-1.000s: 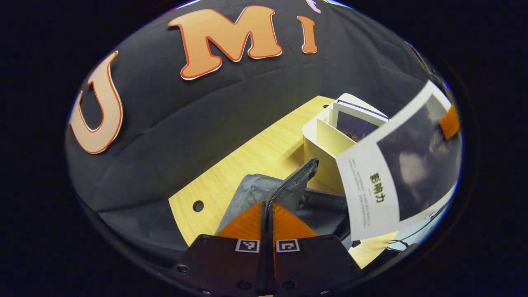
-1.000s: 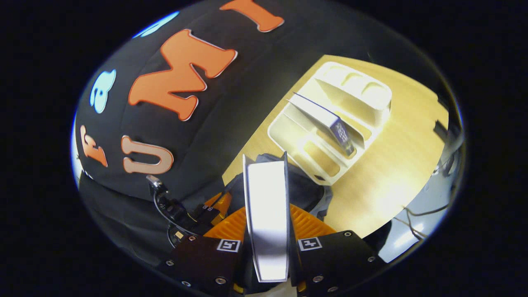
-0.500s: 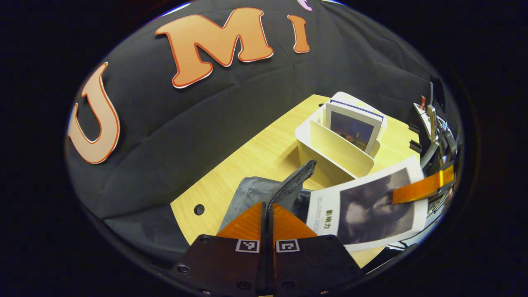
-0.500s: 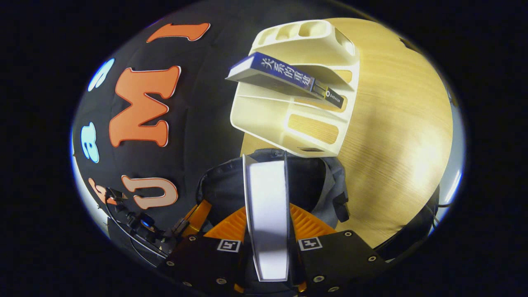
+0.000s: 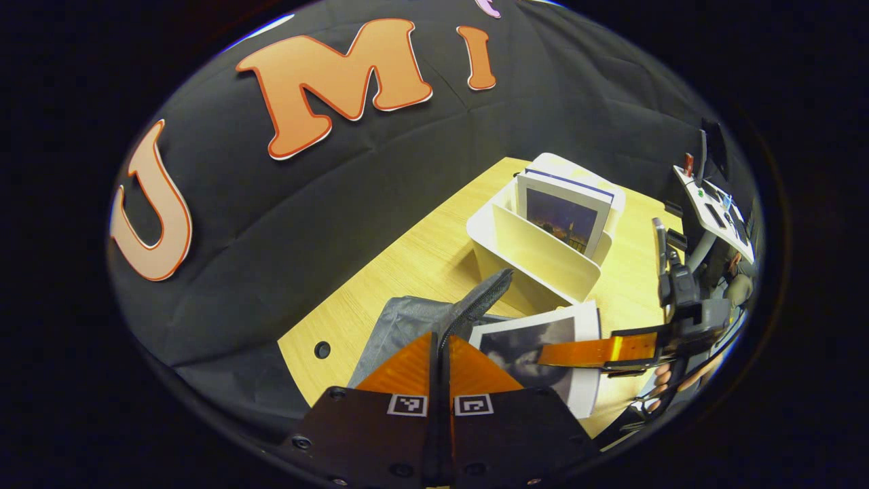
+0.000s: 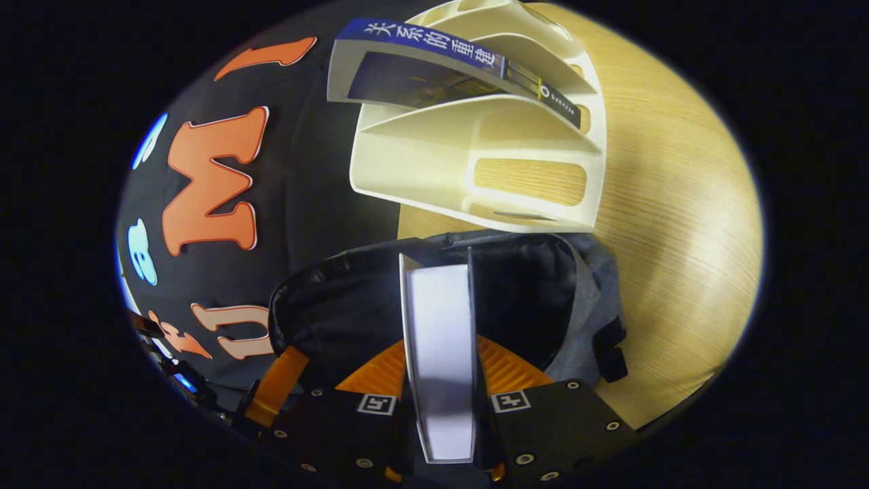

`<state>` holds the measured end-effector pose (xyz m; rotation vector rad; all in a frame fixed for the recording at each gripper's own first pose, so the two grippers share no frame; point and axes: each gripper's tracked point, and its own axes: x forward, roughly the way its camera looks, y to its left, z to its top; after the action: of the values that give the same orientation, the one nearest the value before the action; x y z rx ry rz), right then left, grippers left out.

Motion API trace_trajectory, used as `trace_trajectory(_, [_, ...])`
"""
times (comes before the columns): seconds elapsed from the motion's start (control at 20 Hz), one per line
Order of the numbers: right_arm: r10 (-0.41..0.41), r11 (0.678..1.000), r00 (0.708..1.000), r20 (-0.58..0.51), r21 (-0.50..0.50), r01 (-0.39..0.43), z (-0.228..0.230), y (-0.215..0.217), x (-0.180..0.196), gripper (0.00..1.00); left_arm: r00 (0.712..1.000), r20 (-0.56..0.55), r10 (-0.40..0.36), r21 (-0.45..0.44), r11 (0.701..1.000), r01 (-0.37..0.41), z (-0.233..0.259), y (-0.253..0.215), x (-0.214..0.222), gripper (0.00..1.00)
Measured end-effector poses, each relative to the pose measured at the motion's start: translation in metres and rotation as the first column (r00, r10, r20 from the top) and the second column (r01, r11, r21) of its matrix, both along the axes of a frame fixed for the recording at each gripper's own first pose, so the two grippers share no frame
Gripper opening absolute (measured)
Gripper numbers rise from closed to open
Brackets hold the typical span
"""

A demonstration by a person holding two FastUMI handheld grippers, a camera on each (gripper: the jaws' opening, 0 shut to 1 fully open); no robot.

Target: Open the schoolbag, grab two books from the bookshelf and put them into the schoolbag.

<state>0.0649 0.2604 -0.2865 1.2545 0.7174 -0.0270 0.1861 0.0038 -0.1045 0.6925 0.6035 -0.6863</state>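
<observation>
Chinese characters on navy spine of second book (image 6: 468, 58), leaning in a slot of white shelf (image 6: 475, 170). Left gripper (image 5: 440, 350) pressed together on zipper edge of grey bag (image 5: 407, 322), holding it up. Right gripper (image 6: 440, 360) pinching first book (image 6: 440, 353), page edges up, over the bag's open mouth, on wooden table (image 6: 679, 238).

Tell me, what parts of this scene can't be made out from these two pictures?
- Grey fabric schoolbag: its inside is black shadow in the right gripper view; contents unknowable.
- White-covered book in the right gripper: its lower end is hidden between the orange fingers.
- Blue-spined book in the cream plastic bookshelf: bottom hidden by a divider, left gripper view.
</observation>
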Motion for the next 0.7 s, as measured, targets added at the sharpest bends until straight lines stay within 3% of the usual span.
trace_trajectory(0.3, [0.005,1.0,1.0,0.0,0.01,-0.005,-0.016,0.022,0.025,0.36,1.0,0.003,-0.016,0.014,1.0,0.016,-0.006,-0.006,-0.008,0.01])
trace_trajectory(0.7, [-0.079,0.997,0.996,0.044,-0.005,0.08,-0.026,0.026,0.059,0.36,0.999,-0.003,-0.037,-0.001,0.999,0.037,-0.009,-0.014,-0.015,0.01])
